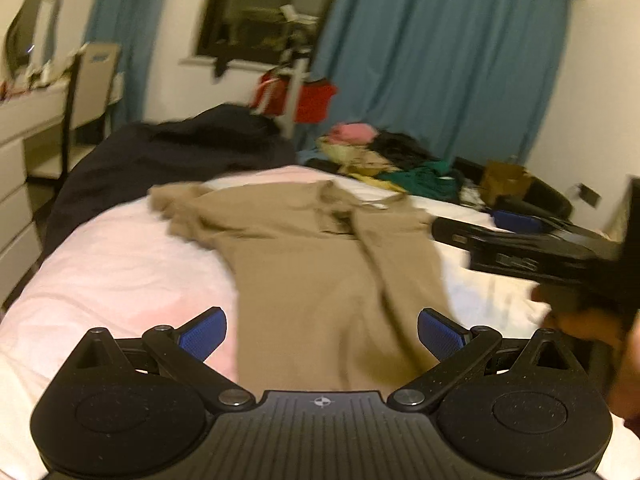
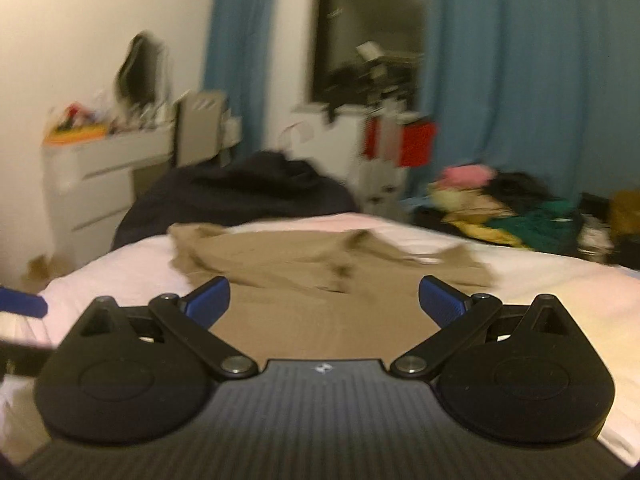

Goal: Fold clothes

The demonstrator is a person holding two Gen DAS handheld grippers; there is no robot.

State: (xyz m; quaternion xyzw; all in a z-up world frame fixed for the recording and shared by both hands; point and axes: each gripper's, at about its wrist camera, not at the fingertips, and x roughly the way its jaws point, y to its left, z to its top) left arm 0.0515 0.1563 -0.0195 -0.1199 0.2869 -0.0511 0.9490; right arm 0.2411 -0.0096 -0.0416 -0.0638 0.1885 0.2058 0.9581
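A tan T-shirt (image 1: 320, 264) lies spread on the pink-white bed (image 1: 120, 280), collar at the far end, its right side folded in over the body. It also shows in the right wrist view (image 2: 304, 276). My left gripper (image 1: 322, 334) is open and empty above the shirt's near hem. My right gripper (image 2: 324, 300) is open and empty above the near part of the shirt. In the left wrist view the right gripper (image 1: 472, 232) reaches in from the right beside the shirt's right edge. A blue pad of the left gripper's fingers (image 2: 20, 305) shows at the left edge.
A dark duvet (image 1: 172, 160) is heaped at the bed's far left. A pile of mixed clothes (image 1: 384, 160) lies at the far right. A white dresser (image 2: 100, 184) and a chair (image 1: 80, 108) stand to the left. Blue curtains (image 1: 440, 60) hang behind.
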